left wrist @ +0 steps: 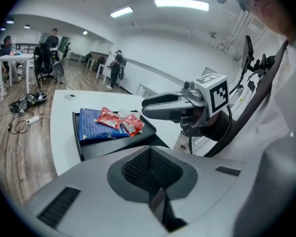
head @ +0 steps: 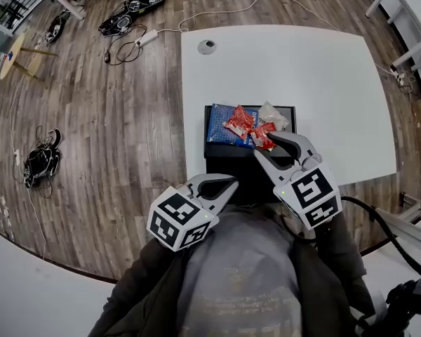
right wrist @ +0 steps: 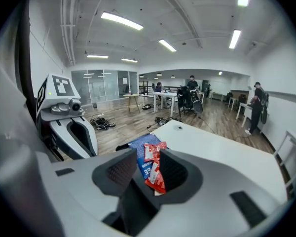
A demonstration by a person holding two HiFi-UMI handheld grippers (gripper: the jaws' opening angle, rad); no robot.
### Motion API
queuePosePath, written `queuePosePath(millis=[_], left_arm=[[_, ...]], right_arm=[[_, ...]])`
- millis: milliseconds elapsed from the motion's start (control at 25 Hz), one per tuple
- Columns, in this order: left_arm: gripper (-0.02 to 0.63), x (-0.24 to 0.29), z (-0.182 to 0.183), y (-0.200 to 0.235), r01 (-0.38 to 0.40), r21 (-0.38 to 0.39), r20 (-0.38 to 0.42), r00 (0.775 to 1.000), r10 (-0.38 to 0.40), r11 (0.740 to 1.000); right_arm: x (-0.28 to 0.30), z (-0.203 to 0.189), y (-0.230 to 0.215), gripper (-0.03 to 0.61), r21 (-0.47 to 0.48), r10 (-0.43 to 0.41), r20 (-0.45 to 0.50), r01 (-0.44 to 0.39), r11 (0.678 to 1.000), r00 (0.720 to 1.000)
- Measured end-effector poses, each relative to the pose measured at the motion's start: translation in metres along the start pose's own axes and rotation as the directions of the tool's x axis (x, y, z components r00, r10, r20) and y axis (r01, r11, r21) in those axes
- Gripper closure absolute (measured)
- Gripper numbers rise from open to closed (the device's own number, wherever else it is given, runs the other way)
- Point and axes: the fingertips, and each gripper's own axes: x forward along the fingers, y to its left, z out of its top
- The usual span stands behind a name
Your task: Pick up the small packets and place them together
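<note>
My right gripper [head: 265, 144] is clamped on a red packet [right wrist: 157, 175] over the near side of the black tray [head: 221, 153]. My left gripper [head: 226, 183] is closed, empty. Next I'd set it against the other packets [head: 238, 121], just farther left.

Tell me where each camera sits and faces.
Head view: on the person's head, facing steeply down at the table and black tray; left gripper, right gripper and torso show.
Left gripper view: on the left gripper, looking past its shut jaws to the tray; right gripper shows.
Right gripper view: on the right gripper, along jaws clamping a red packet; left gripper shows.
Shared: all see the tray.
</note>
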Motion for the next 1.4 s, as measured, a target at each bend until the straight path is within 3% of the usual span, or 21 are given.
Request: queuePosePath(millis=[80,120,160,240,280,360,520,680,760,1080,1320,1400], left_arm=[[0.611,-0.001,0.007,0.009,-0.052,0.039,0.054,0.997,0.049,0.998],[0.611,-0.007,0.011,0.017,-0.118,0.057,0.098,0.989,0.113,0.991],[0.611,-0.015,0.018,0.027,-0.207,0.074,0.15,0.969,0.194,0.976],[0.611,-0.032,0.038,0.043,-0.368,0.1,0.258,0.907,0.333,0.924],[0.611,-0.036,0.05,0.046,-0.412,0.108,0.301,0.881,0.365,0.905],[0.611,-0.037,0.066,0.043,-0.436,0.127,0.349,0.861,0.371,0.891],[0.611,-0.028,0.071,0.029,-0.417,0.163,0.369,0.866,0.336,0.894],[0.611,-0.023,0.065,0.019,-0.415,0.171,0.368,0.868,0.333,0.894],[0.611,-0.022,0.066,0.015,-0.412,0.18,0.367,0.871,0.327,0.893],[0.611,-0.028,0.07,0.014,-0.42,0.195,0.365,0.87,0.332,0.886],[0.611,-0.003,0.058,-0.016,-0.424,0.2,0.367,0.868,0.334,0.883],[0.611,-0.008,0.067,-0.012,-0.418,0.202,0.364,0.872,0.328,0.886]], right_arm=[[0.006,-0.001,0.004,0.433,0.029,-0.008,0.037,0.007,1.0,0.999],[0.01,-0.001,0.007,0.433,0.04,0.0,0.055,-0.003,0.999,0.998],[0.015,0.0,0.01,0.433,0.05,0.014,0.074,-0.017,0.999,0.997],[0.021,0.007,0.009,0.433,0.067,0.033,0.111,-0.041,0.997,0.993],[0.023,0.011,0.007,0.433,0.073,0.033,0.126,-0.043,0.996,0.991],[0.022,0.016,0.001,0.434,0.08,0.019,0.144,-0.031,0.996,0.989],[0.011,0.019,-0.004,0.511,0.068,-0.024,0.161,0.013,0.998,0.987],[0.002,0.013,-0.001,0.513,0.065,-0.03,0.179,0.018,0.998,0.983],[-0.003,0.015,-0.003,0.571,0.069,-0.04,0.188,0.028,0.997,0.981],[-0.002,0.02,-0.002,0.574,0.057,-0.037,0.19,0.027,0.998,0.981],[-0.032,-0.009,-0.01,0.574,0.064,-0.029,0.203,0.016,0.998,0.979],[-0.031,-0.002,-0.013,0.574,0.076,-0.039,0.194,0.024,0.997,0.98]])
